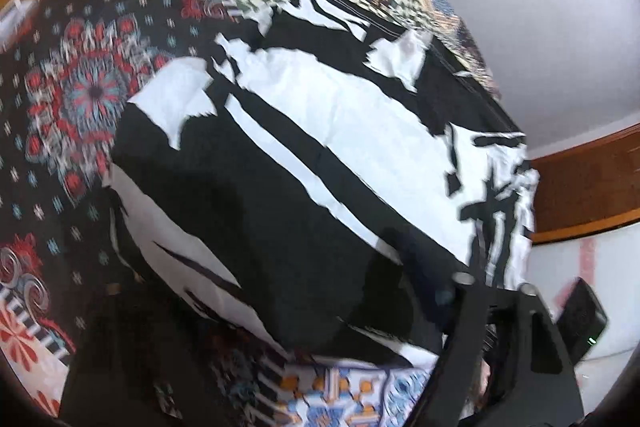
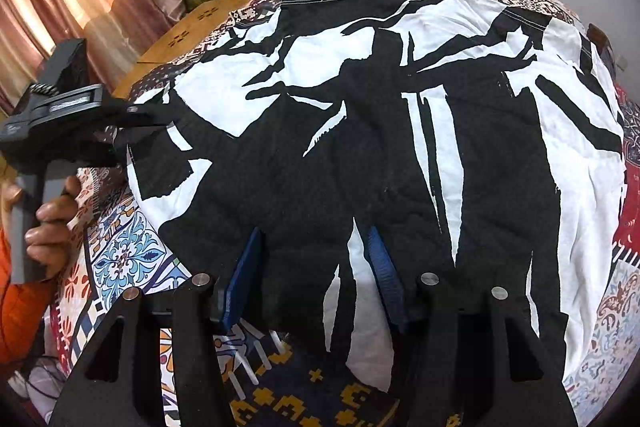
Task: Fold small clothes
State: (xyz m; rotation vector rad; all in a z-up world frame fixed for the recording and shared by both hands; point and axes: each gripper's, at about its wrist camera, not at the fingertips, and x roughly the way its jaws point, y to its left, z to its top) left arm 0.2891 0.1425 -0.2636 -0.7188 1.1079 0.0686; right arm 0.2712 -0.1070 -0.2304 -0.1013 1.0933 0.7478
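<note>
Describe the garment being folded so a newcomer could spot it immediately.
Start from the patchwork bedspread that covers the whole surface. Spread across its middle is the garment, with the right gripper open at its near edge. It alone is pure black and white, in jagged torn-looking streaks, against the multicoloured tile patterns around it.

A patchwork-patterned cover (image 2: 128, 259) spreads over what appears to be a bed, its panels showing floral, checkered and tile motifs. Directly on it lies a black-and-white printed garment (image 2: 400, 131), spread mostly flat across the middle.
</note>
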